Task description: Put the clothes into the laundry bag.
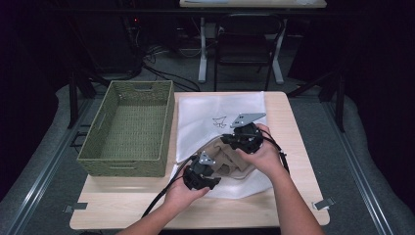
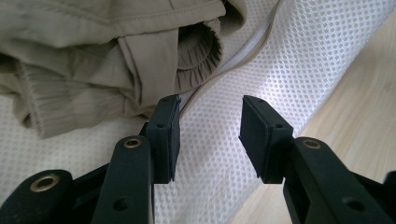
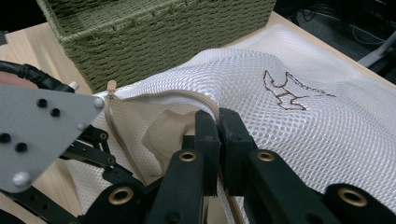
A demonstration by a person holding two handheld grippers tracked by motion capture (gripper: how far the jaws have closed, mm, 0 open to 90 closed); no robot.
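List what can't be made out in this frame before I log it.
- Beige garment: cut off by the top and left edges in the left gripper view; in the high view both hand-held grippers cover most of it.
- Mesh laundry bag: its opening sits under the hands in the high view.
- Right hand-held gripper: shut on the bag's zipper edge; the pinched part is hidden by its jaws.
- Woven basket: cut off by the top edge in the right gripper view.

White mesh bag (image 1: pixel 215 115) with brown embroidered motif (image 3: pixel 286 90), beige garment (image 2: pixel 107 56), olive-green woven basket (image 1: pixel 128 128)
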